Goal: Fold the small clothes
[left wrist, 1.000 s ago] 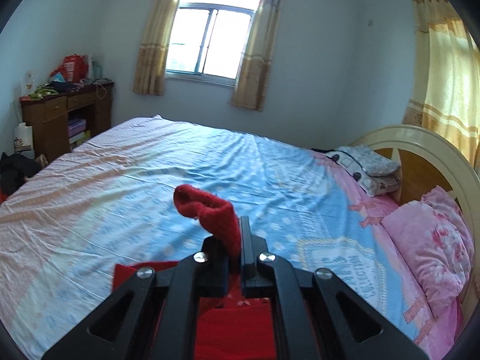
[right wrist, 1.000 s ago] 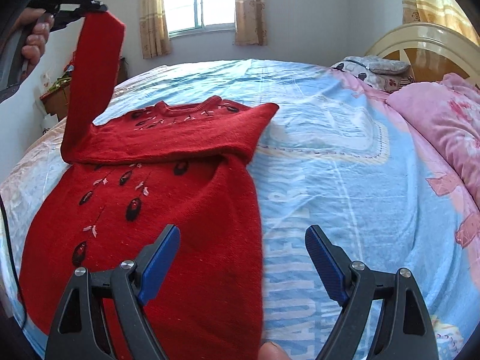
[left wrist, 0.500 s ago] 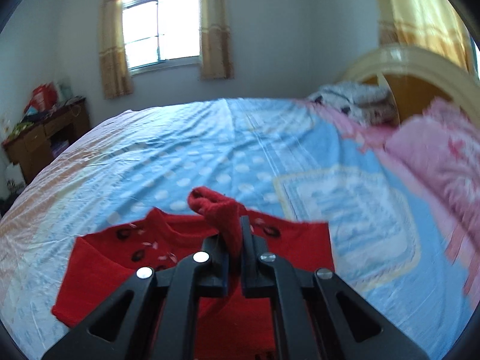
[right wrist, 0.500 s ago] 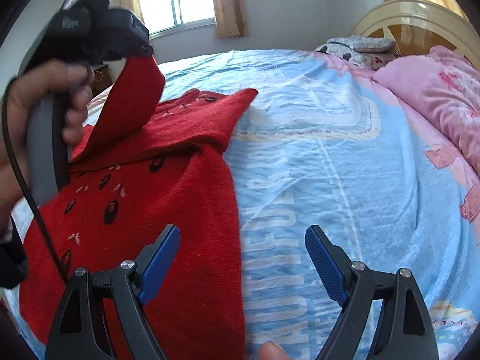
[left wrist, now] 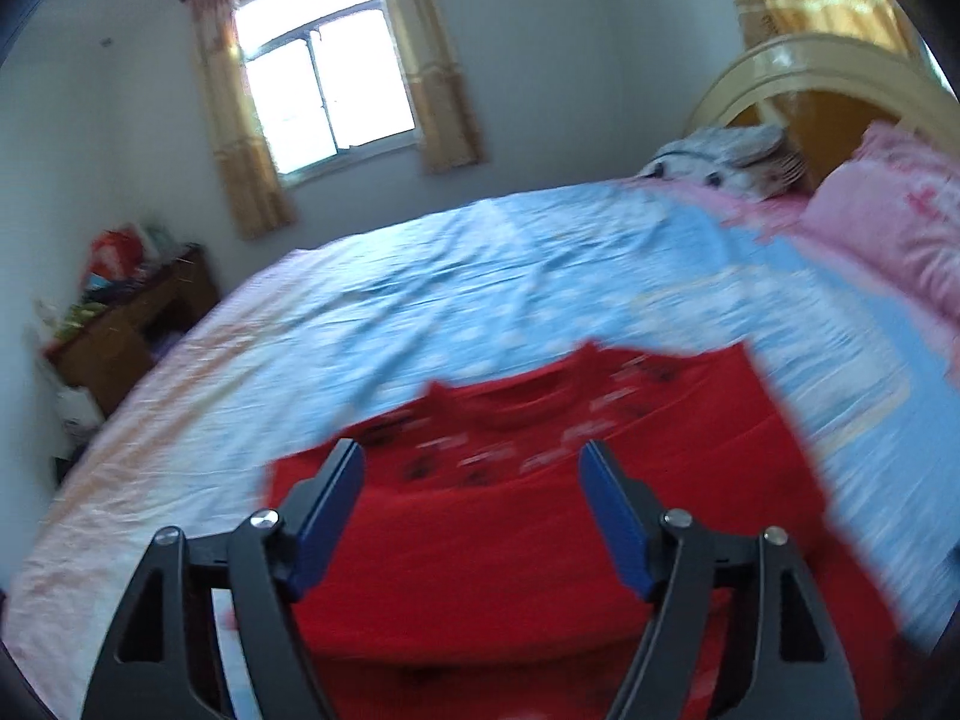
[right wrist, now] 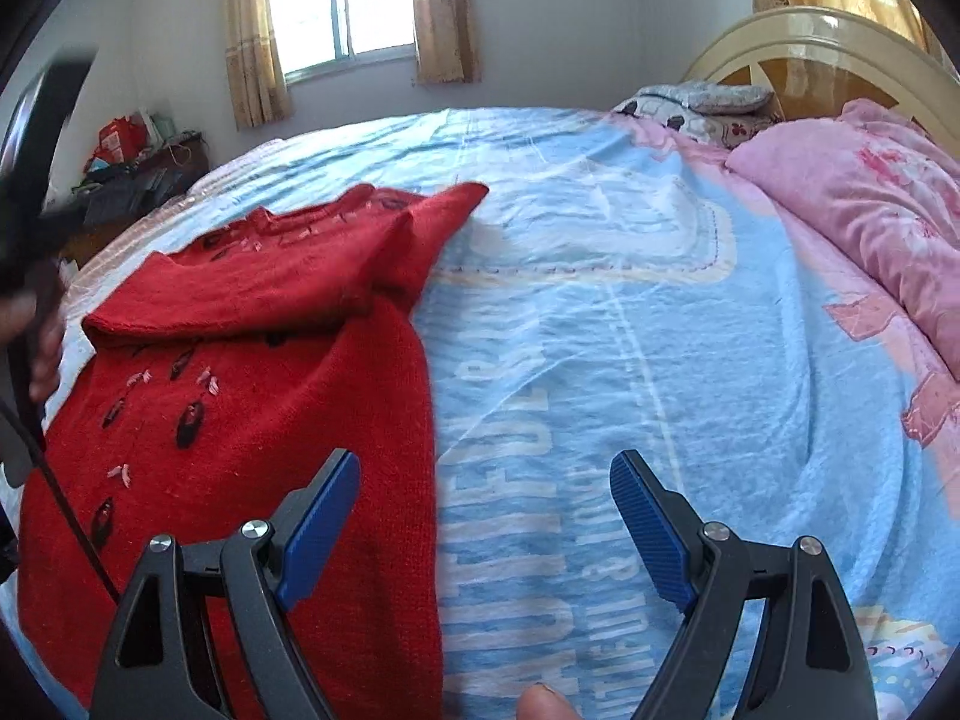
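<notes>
Red sweater (right wrist: 240, 420) lies sleeves-folded on the bed (right wrist: 600, 330); both grippers (left wrist: 471, 516) (right wrist: 486, 525) gape empty, hem likely next.

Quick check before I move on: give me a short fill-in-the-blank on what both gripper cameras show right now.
1. The sweater on the bed is ____ in colour.
2. The left gripper has its jaws ____.
3. The right gripper holds ____.
4. The sleeve lies folded across the sweater's ____.

Missing words: red; open; nothing; chest
</notes>
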